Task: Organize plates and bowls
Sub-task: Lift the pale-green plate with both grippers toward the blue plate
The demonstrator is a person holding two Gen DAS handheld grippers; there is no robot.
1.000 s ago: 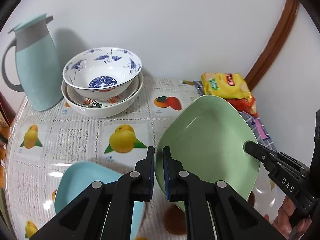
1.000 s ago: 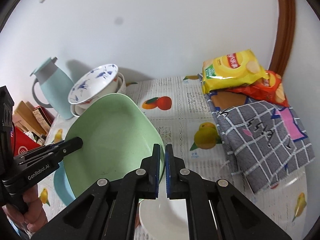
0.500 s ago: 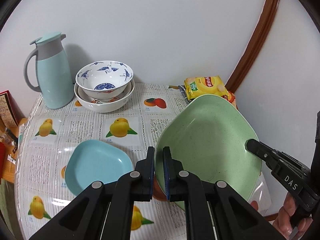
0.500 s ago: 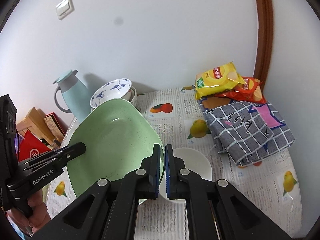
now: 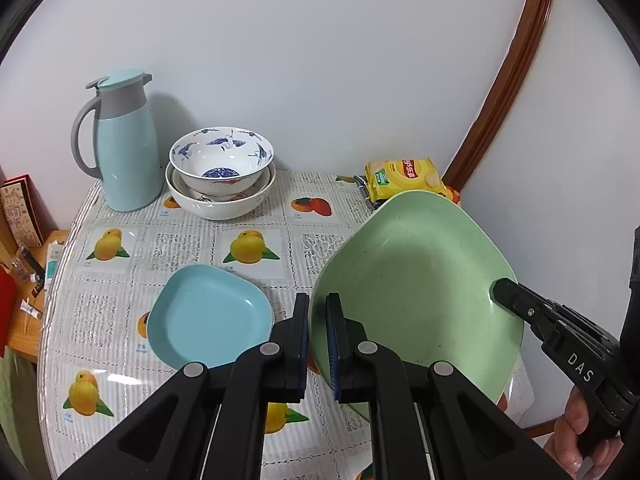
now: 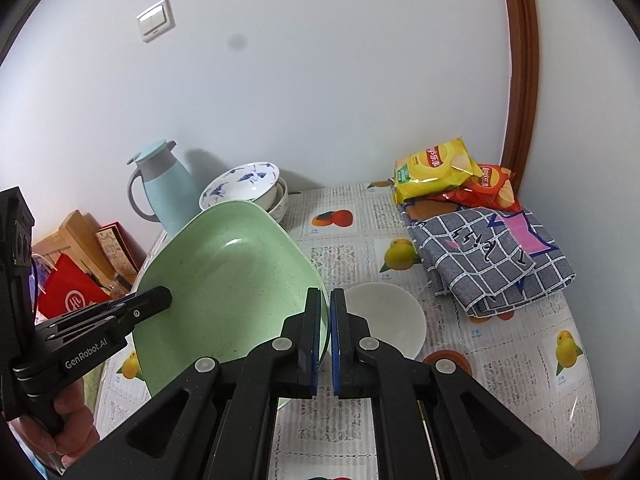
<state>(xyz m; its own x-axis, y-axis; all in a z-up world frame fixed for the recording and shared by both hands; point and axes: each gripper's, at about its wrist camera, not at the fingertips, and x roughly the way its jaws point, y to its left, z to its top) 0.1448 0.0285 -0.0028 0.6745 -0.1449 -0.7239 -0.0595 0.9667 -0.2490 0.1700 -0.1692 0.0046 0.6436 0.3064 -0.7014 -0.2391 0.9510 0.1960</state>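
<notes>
A large green plate [image 5: 416, 280] hangs in the air above the table, tilted, held by both grippers. My left gripper [image 5: 317, 312] is shut on its left rim. My right gripper [image 6: 325, 312] is shut on its right rim; the plate [image 6: 224, 280] fills the left of the right wrist view. A blue plate [image 5: 210, 316] lies on the table to the left. A small white bowl [image 6: 386, 320] sits on the table under the plate's right side. A blue-patterned bowl [image 5: 222, 160] is stacked in white bowls [image 5: 224, 200] at the back.
A light blue jug [image 5: 124, 148] stands at the back left beside the bowl stack. Chip bags [image 6: 436, 168] and a folded checked cloth [image 6: 492, 256] lie at the back right. Boxes and a red bag [image 6: 68, 292] crowd the left beyond the table edge.
Both grippers have lifted the green plate up and back from the table. The blue plate and the small white bowl beneath have come into full view.
</notes>
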